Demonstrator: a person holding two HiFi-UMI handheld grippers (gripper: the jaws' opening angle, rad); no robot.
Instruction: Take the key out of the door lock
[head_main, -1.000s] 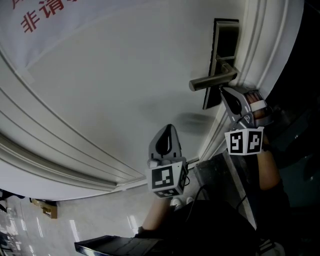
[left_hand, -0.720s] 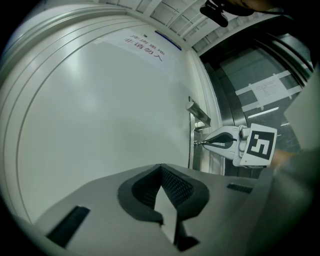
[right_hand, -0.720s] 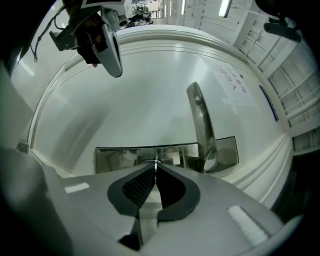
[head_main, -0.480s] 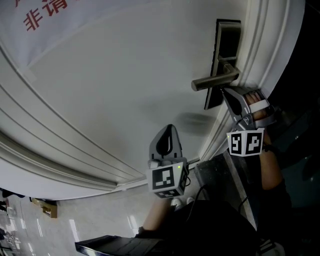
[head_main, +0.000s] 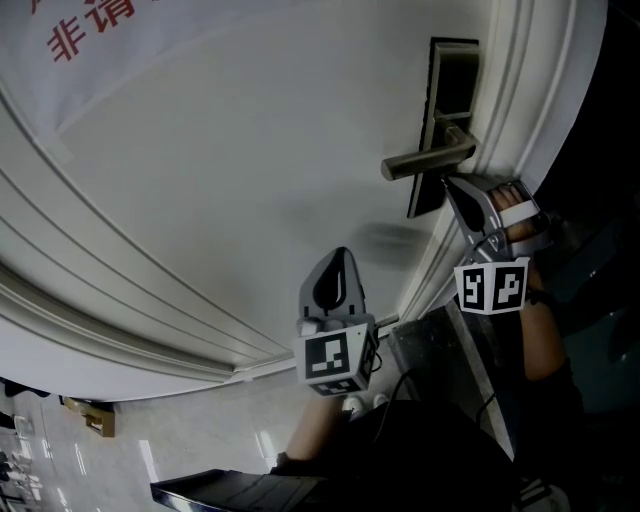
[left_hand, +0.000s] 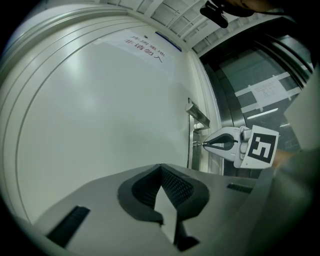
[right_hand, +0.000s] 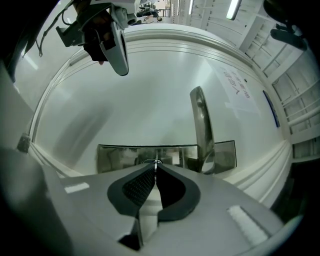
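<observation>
The dark metal lock plate with its lever handle sits near the white door's right edge. My right gripper reaches the plate just under the handle. In the right gripper view its jaws are shut on the thin key, which stands in the keyhole of the lock plate, beside the handle. The left gripper view shows the key between the right gripper's tips and the plate. My left gripper hangs lower left, off the lock, shut on nothing.
The white door fills most of the view, with red print at its top left. Moulded door frame runs along the right, and a glass and metal panel stands beyond it. Pale tiled floor shows below.
</observation>
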